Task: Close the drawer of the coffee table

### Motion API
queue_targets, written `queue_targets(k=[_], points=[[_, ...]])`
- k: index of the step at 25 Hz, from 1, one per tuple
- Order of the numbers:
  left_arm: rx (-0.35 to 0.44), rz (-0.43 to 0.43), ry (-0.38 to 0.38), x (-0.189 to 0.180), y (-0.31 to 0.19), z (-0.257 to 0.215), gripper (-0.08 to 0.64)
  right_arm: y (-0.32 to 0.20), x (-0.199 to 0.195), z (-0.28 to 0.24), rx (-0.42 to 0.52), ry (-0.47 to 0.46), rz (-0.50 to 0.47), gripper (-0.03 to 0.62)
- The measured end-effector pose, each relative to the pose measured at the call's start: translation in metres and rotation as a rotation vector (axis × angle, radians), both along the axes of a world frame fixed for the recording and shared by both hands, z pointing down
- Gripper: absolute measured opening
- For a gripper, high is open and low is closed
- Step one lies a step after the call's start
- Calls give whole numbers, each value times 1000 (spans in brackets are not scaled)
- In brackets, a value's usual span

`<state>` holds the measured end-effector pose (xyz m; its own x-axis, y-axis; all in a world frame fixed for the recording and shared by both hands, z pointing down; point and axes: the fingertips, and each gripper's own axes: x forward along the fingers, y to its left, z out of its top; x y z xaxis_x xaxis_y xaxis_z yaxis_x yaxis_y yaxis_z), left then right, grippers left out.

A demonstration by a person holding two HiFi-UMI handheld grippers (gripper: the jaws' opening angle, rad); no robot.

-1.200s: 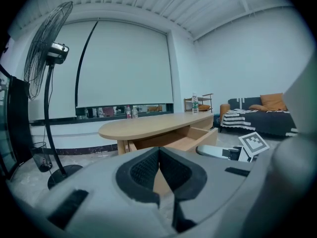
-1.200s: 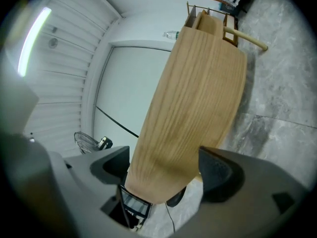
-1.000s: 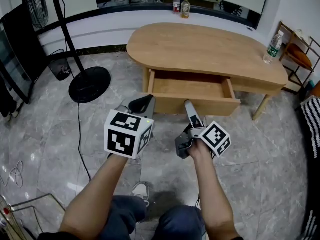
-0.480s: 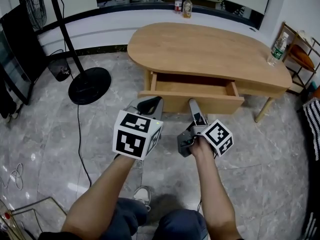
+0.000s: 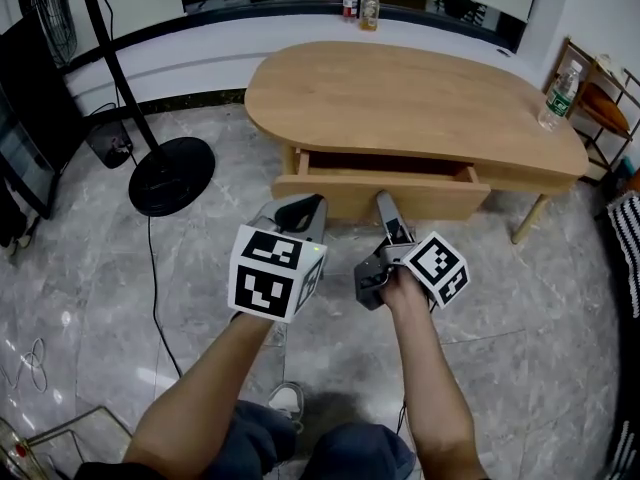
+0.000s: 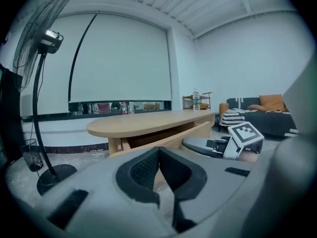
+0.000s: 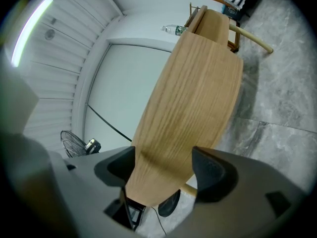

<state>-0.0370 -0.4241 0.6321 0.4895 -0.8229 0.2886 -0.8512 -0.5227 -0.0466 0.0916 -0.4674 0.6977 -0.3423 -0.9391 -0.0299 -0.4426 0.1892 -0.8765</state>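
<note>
The left gripper (image 5: pixel 298 208), jaws together, and the right gripper (image 5: pixel 386 206), jaws apart, just narrowing and empty, sit just before the coffee table's (image 5: pixel 420 93) partly open drawer (image 5: pixel 440 196).

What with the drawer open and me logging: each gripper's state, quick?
Left gripper: closed, empty.
Right gripper: open, jaws just been closing, nothing between them.

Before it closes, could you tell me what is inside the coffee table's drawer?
Only a shadowed strip of the light wooden drawer shows, seemingly empty; the oval wooden tabletop covers the rest.
</note>
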Motion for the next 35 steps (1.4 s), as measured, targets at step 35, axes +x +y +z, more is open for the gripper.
queue_targets(k=[35], points=[[14,54,21,11,-69,25,2,-91,7,7,41,-29,61,282]])
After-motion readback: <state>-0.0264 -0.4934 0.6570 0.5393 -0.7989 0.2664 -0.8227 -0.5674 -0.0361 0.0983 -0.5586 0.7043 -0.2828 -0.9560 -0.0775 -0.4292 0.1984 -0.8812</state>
